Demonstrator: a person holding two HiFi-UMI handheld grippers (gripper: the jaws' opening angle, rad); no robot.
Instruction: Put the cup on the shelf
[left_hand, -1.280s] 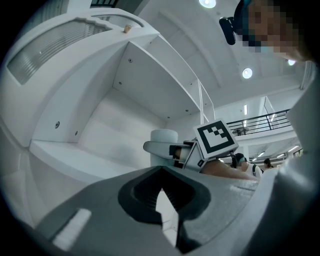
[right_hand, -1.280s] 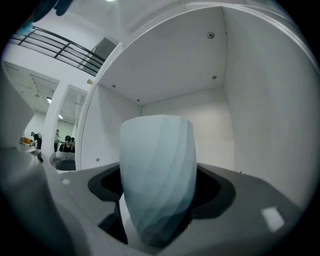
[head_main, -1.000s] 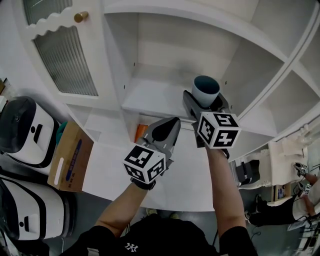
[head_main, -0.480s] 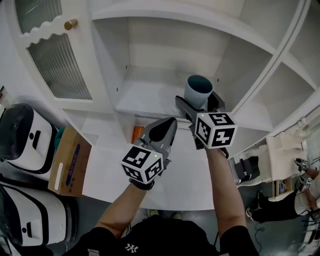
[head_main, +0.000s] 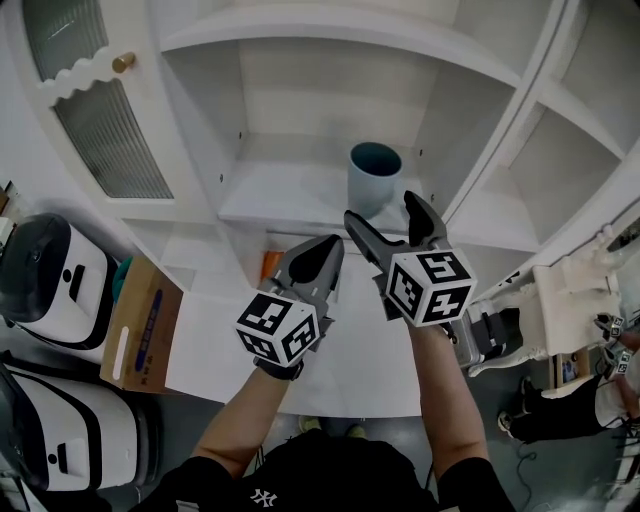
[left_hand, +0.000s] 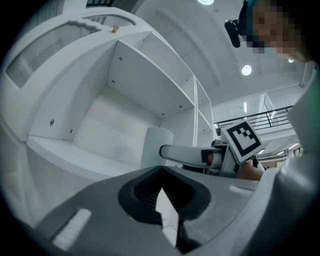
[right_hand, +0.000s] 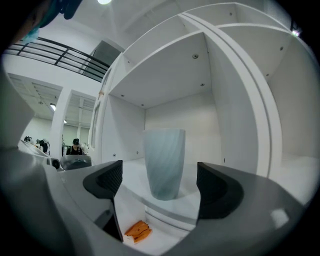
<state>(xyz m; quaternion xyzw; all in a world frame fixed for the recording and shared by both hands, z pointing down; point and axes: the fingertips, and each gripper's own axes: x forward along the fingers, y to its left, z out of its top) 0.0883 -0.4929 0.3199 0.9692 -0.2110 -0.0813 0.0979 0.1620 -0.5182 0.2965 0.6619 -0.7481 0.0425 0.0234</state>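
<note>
Right gripper, jaws just spread, backed off cup; left gripper jaws together; clothing reads NY.

One cup, sitting on one shelf. Two grippers: left gripper, right gripper. One marker cube apiece, so two total. One little orange thing on the level below. One cardboard box. Two white-and-black machines over on the left. One ribbed-glass door with one brass knob.
</note>
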